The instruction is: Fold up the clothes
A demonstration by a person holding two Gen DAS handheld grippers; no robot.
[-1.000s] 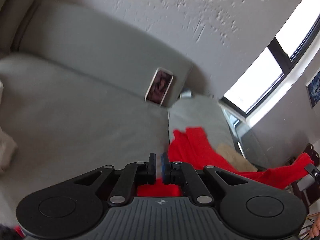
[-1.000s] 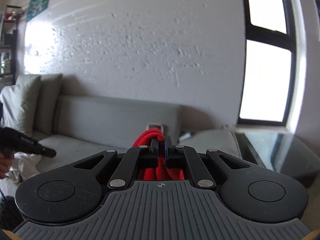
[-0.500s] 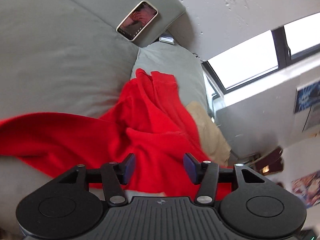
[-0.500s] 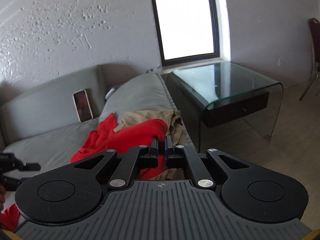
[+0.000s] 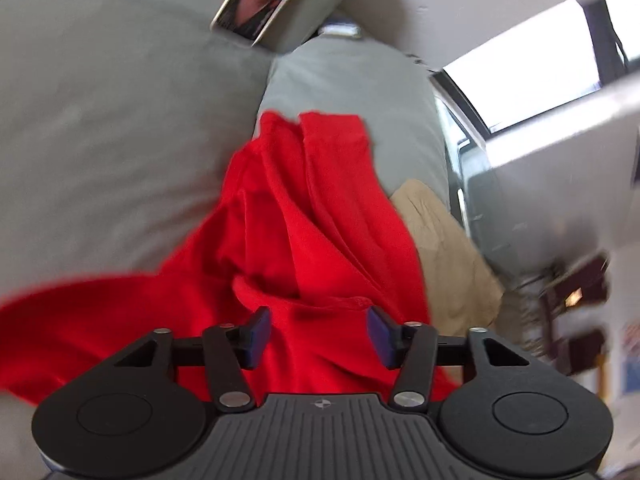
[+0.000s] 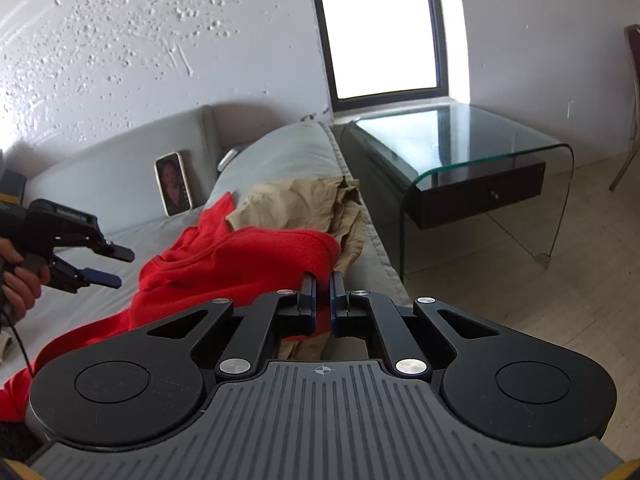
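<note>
A red garment (image 5: 300, 200) lies crumpled across the grey sofa seat (image 5: 100, 120), running from the armrest cushion toward the camera. My left gripper (image 5: 318, 320) hovers just above it with its jaws opening, the cloth below the pads and not pinched. In the right wrist view the same left gripper (image 6: 119, 268) shows at the left, held by a hand (image 6: 20, 280), apart from the cloth. My right gripper (image 6: 322, 284) is shut on a raised fold of the red garment (image 6: 240, 264) near the sofa's front right corner.
A tan garment (image 6: 296, 204) is bunched on the armrest cushion behind the red one. A phone (image 6: 173, 184) leans against the sofa back (image 6: 100, 176). A glass side table (image 6: 480, 140) stands to the right of the sofa, with a chair (image 6: 632, 80) at the far right.
The left gripper went from shut on red cloth to open, and the cloth dropped onto the seat. The right gripper came down to the sofa's right end, still pinching the garment.
</note>
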